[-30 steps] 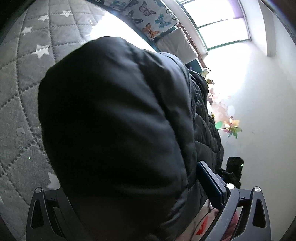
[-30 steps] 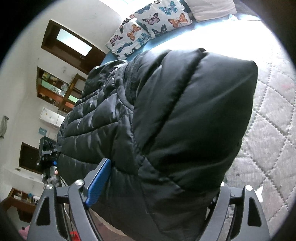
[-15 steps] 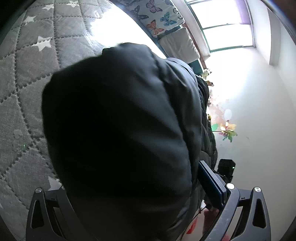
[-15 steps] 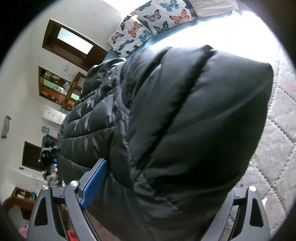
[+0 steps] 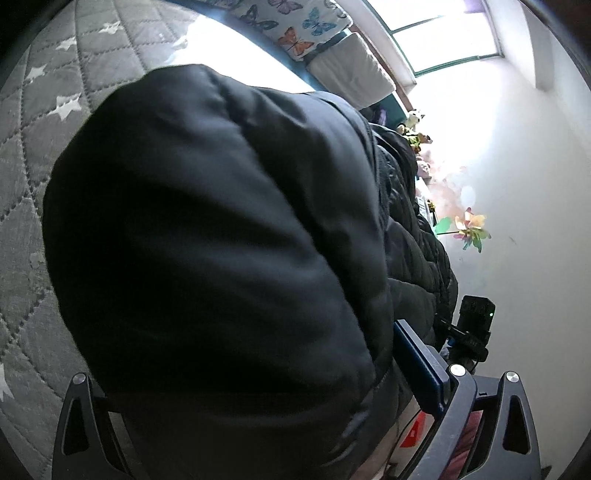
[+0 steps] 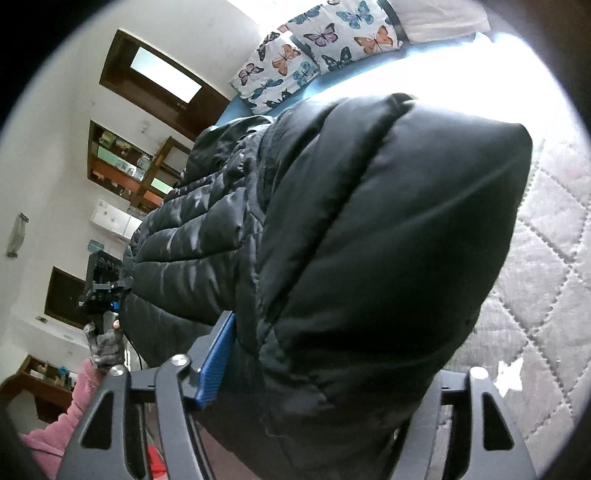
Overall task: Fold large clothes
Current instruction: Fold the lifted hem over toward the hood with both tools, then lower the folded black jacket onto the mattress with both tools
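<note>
Bed [image 5: 33, 155], grey quilted cover with stars, lies under everything. Jacket [image 6: 369, 240], black, quilted, puffy, held up off the bed between both grippers, its bulk filling each view. Left gripper [image 5: 258, 424]: clamped on a thick fold of jacket; blue pad presses the fabric on one side, the other finger is buried behind it. Right gripper [image 6: 314, 398]: likewise closed on a jacket fold, blue pad against the fabric. Step, as judged: mid-fold, one edge lifted by two corners to be carried over the rest. Next move calls for both grippers travelling together, keeping the edge taut and level, then lowering onto the bed before release; slick padding may slip. Left view alone shows window [image 5: 443, 33] and pinwheel [image 5: 471, 230]; right view alone shows shelves [image 6: 122, 162], the gloved hand on the other gripper. Butterfly pillows [image 6: 317, 48] appear in both.
</note>
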Available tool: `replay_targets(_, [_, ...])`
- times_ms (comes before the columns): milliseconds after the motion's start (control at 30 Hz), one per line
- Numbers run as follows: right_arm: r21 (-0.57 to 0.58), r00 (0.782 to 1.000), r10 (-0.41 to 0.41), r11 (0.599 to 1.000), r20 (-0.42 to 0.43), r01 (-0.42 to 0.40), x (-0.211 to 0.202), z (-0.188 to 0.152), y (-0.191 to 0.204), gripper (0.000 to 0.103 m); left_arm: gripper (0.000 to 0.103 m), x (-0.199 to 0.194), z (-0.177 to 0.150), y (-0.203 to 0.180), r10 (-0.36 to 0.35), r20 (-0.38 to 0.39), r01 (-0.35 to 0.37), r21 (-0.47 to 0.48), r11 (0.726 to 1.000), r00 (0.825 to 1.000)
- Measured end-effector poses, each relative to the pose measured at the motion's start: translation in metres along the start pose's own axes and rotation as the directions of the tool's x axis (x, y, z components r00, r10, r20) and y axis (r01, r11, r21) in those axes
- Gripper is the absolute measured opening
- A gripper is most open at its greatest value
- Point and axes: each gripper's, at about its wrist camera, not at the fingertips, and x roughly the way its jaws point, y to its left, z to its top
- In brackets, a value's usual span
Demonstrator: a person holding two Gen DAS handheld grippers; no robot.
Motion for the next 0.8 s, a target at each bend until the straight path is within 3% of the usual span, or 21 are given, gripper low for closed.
replay_targets(100, [0.022, 1.0, 0.024, 0.999, -0.013, -0.024, 0.005, 0.001, -0.007, 0.09, 0.103, 0.0, 0.001, 0.003, 0.003, -0.02, -0.003, -0.011, 1.0, 1.0])
replay_targets(333, [0.059, 0.997, 0.076, 0.995, -0.001, -0.076, 0.007, 0.003, -0.012, 0.09, 0.103, 0.002, 0.005, 0.005, -0.008, 0.012, 0.008, -0.053, 0.999, 1.0])
replay_targets(500, [0.045, 0.993, 0.101, 0.994, 0.059, -0.104, -0.013, -0.003, -0.004, 0.057, 0.087, -0.005, 0.004, -0.027, 0.048, 0.079, -0.05, 0.022, 0.998, 0.996])
replay_targets(567, [0.022, 0.994, 0.08, 0.996, 0.071, -0.082, -0.021, -0.004, 0.004, 0.054, 0.079, -0.01, 0.006, -0.044, 0.051, 0.102, -0.057, 0.055, 0.997, 0.994])
replay_targets(800, [-0.056, 0.986, 0.035, 0.998, 0.162, -0.026, -0.07, -0.008, 0.026, 0.048, 0.071, 0.007, 0.011, -0.101, 0.027, 0.109, -0.044, 0.154, 0.987, 0.994])
